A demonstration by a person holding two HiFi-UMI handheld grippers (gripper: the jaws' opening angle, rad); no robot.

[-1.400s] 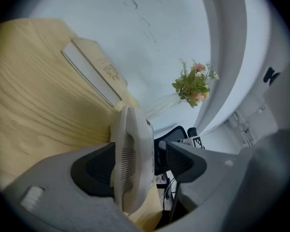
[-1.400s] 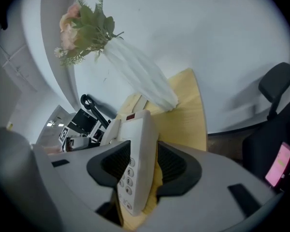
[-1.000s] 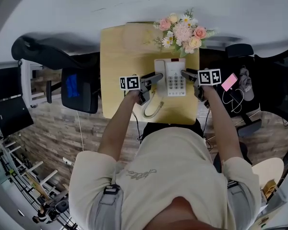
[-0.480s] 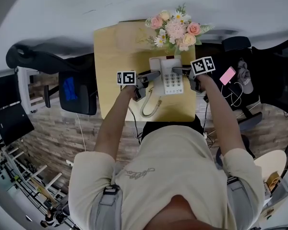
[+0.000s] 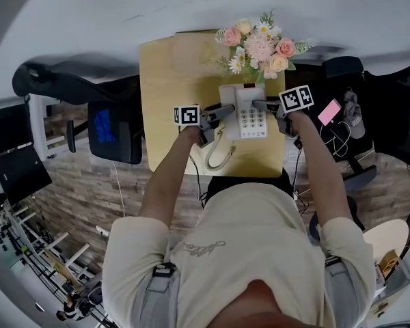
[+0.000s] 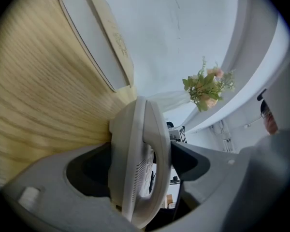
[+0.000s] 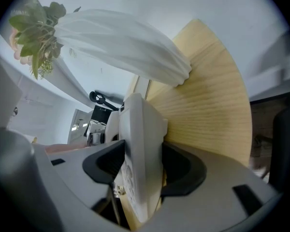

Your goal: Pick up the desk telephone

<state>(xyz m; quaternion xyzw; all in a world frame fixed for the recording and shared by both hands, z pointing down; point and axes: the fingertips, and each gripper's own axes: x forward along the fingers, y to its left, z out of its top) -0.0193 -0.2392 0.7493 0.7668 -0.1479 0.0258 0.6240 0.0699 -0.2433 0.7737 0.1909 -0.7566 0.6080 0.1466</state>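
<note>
Head view, nearest first.

Person in a pale shirt, both arms reaching over the near edge of the table.

Left gripper: its jaws had just been opening and stood wide. The handset side of the desk telephone lay between them with a dark gap at one pad, so nothing was clamped.

Right gripper: its jaws had likewise just been opening. The keypad side lay between them, slack, with nothing gripped.

Desk telephone: apparently resting on the table close to its right edge, about midway between the near and far edges.

Coiled cord: looped toward the near edge.

Handling note: a clean lift would probably want both pairs of jaws closing squarely on opposite sides and rising together, keeping the base level so the handset stays cradled. The cord would need slack.

Obstruction: flowers in a white fluted vase at the far right corner, just behind the telephone. A lift drifting that way could knock them.

Flat pale board: further along the table, well apart.

Off the table: an office chair beyond the left edge and a pink phone beyond the right.
</note>
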